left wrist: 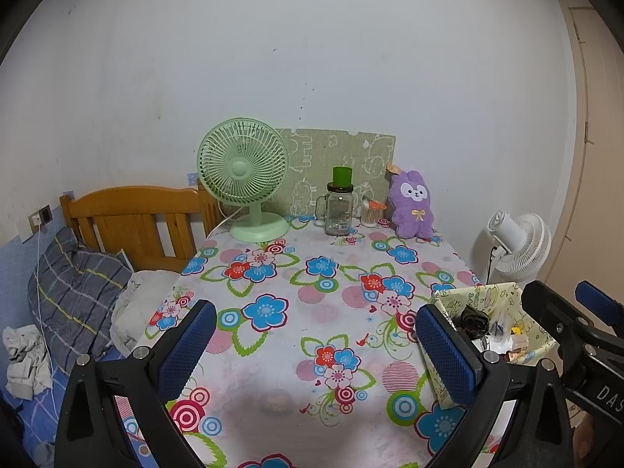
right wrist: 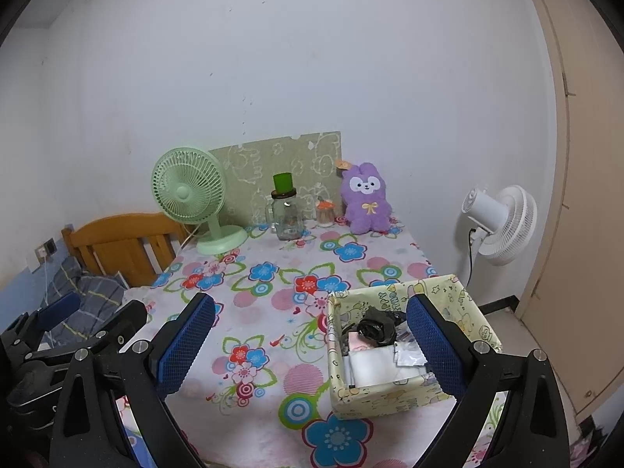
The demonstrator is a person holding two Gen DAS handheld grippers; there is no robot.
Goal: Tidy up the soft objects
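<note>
A purple plush rabbit [left wrist: 412, 206] sits upright at the table's far right against the wall; it also shows in the right wrist view [right wrist: 365, 199]. A yellow patterned box [right wrist: 401, 351] with a black crumpled bag and small packets stands on the near right of the table, and shows in the left wrist view [left wrist: 503, 323]. My left gripper [left wrist: 316, 347] is open and empty above the near table. My right gripper [right wrist: 310, 343] is open and empty, its right finger over the box.
A green desk fan [left wrist: 245, 179], a glass jar with a green cup on top [left wrist: 340, 206] and a small container [left wrist: 370, 212] stand at the back. A white floor fan [right wrist: 499, 222] stands right of the table. A bed with a pillow [left wrist: 78, 288] lies left.
</note>
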